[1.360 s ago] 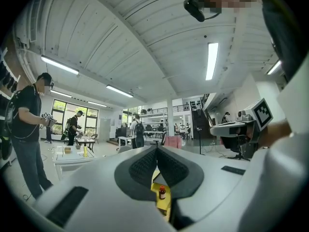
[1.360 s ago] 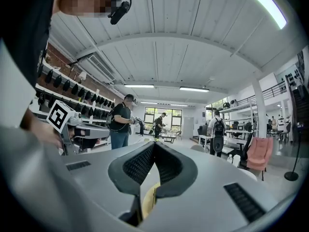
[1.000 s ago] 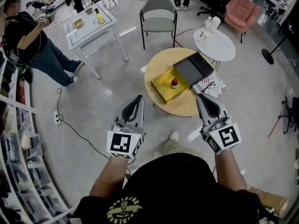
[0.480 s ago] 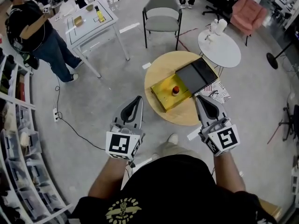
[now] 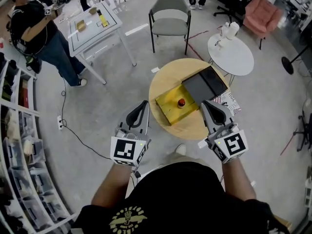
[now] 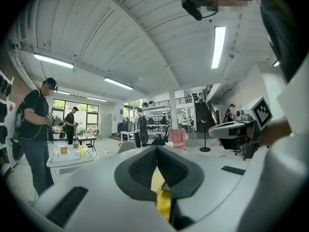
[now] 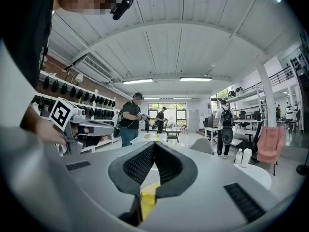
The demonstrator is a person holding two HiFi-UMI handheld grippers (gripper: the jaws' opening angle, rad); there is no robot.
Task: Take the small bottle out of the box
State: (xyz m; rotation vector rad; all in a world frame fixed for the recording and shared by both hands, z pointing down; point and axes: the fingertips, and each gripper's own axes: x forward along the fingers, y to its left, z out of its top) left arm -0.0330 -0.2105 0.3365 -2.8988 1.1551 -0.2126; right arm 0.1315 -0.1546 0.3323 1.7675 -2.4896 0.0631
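1. Head view: a round wooden table (image 5: 163, 79) stands on the floor ahead of the person.
   - An open yellow box (image 5: 168, 104) lies on the table, toward its near edge.
   - The small bottle (image 5: 181, 102), red-capped, stands upright inside the box, so it is not yet out.
   - A dark flat panel (image 5: 204, 84), perhaps the box's lid, rests on the table's right half.
   - The left gripper (image 5: 144, 103) hovers just off the table's near left rim.
   - The right gripper (image 5: 205, 103) hovers over the table's near right rim.
   - Neither gripper touches anything.

2. Left gripper view: the jaws are pressed together with nothing between them.
   - A sliver of yellow shows below the pads (image 6: 145, 166) — probably the box on the table, though I cannot be sure.

3. Right gripper view: the jaws are likewise closed and empty, with a similar yellow patch beneath them.

4. Judgement: the step in hand is the approach to the table, and no grasp has begun.
   - Next, one gripper needs to spread its jaws, come down over the table into the box and close on the bottle's body.
   - The lift should go straight up — the box walls leave little room.
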